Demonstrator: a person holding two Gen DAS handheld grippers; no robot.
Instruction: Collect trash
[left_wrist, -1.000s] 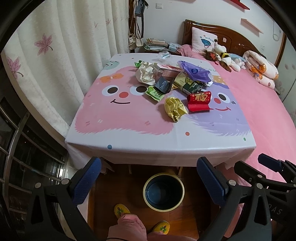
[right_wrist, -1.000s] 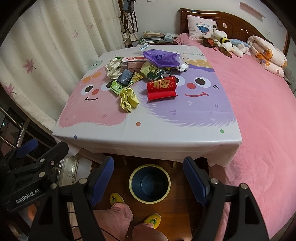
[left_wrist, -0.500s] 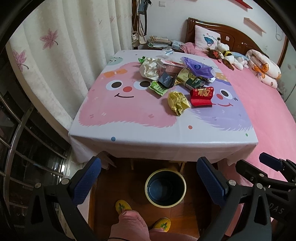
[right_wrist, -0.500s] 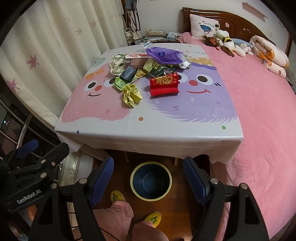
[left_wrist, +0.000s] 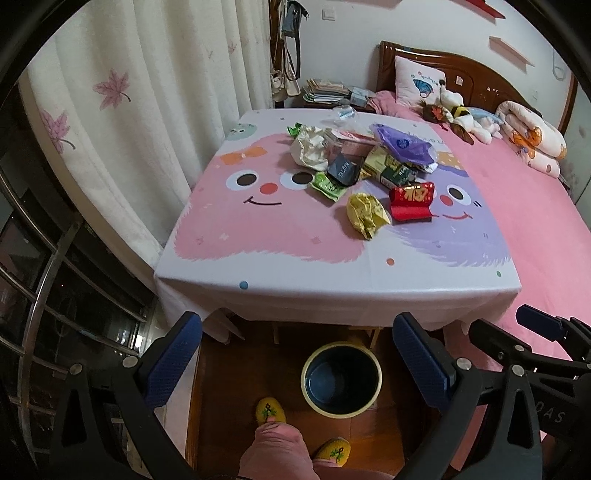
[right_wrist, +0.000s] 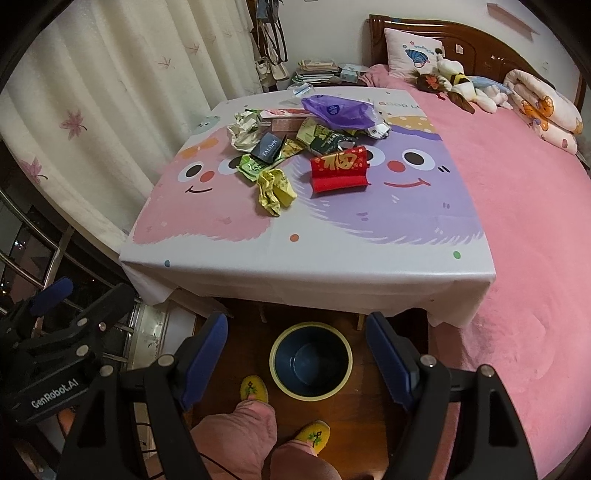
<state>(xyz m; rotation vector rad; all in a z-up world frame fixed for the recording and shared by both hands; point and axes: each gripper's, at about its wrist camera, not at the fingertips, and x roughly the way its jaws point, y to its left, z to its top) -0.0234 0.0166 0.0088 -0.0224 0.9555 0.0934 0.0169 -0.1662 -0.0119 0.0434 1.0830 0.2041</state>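
Observation:
A pile of trash lies on the far half of a table with a cartoon tablecloth (left_wrist: 266, 236): a crumpled yellow wrapper (left_wrist: 365, 215) (right_wrist: 275, 189), a red packet (left_wrist: 412, 197) (right_wrist: 339, 168), a purple plastic bag (left_wrist: 400, 143) (right_wrist: 338, 110), a black card (left_wrist: 344, 170), green wrappers and crumpled white paper (left_wrist: 309, 149). A dark blue bin (left_wrist: 341, 377) (right_wrist: 311, 361) stands on the floor under the table's near edge. My left gripper (left_wrist: 295, 360) and right gripper (right_wrist: 295, 358) are open and empty, held above the bin, short of the table.
A bed with a pink cover (right_wrist: 524, 206) adjoins the table's right side, with plush toys and a pillow at the headboard. A curtain (left_wrist: 122, 122) and window railing are to the left. The person's knees and yellow slippers (left_wrist: 271, 410) are beside the bin.
Both grippers have risen and tipped a little, so the table and trash sit lower and larger in view. Jaws stay open. Nothing on the table has moved.

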